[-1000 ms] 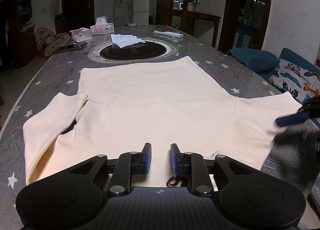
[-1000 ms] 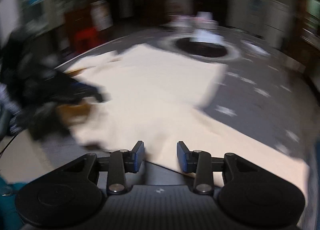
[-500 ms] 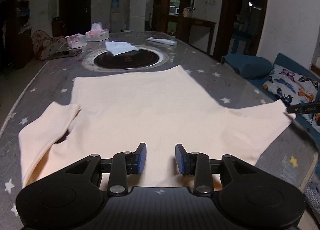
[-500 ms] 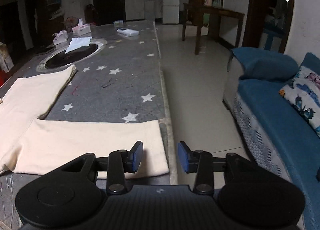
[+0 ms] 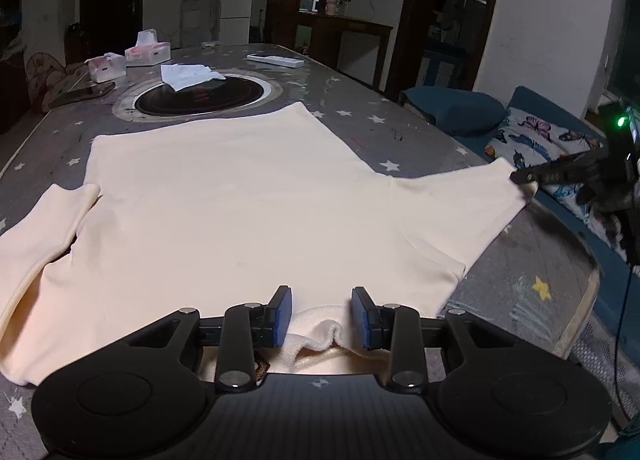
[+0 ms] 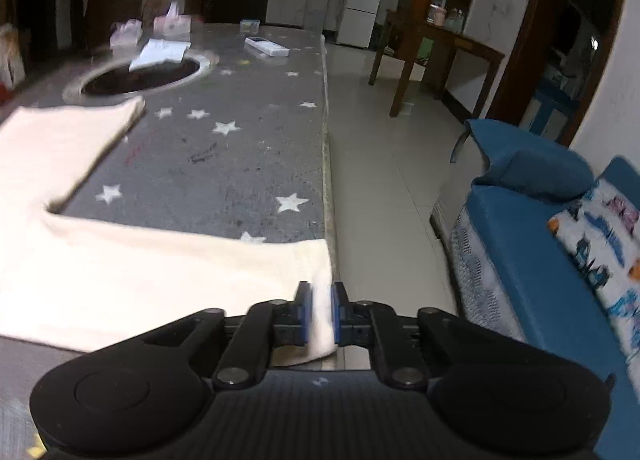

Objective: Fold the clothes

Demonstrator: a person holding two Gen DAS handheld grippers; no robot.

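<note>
Both grippers now at the cream shirt [image 5: 248, 196] spread flat on the starry table [image 6: 240, 164]: right gripper [image 6: 319, 310], open half a sec ago, is closing on the sleeve cuff [image 6: 316, 280], left gripper [image 5: 321, 314] still part-open astride the collar [image 5: 320, 334], so sleeve fold prob. next.

Likely a home's dining room: fridge [image 5: 237, 4], blue sofa [image 6: 536, 260], table [image 6: 240, 164] with hotplate [image 5: 200, 94].
</note>
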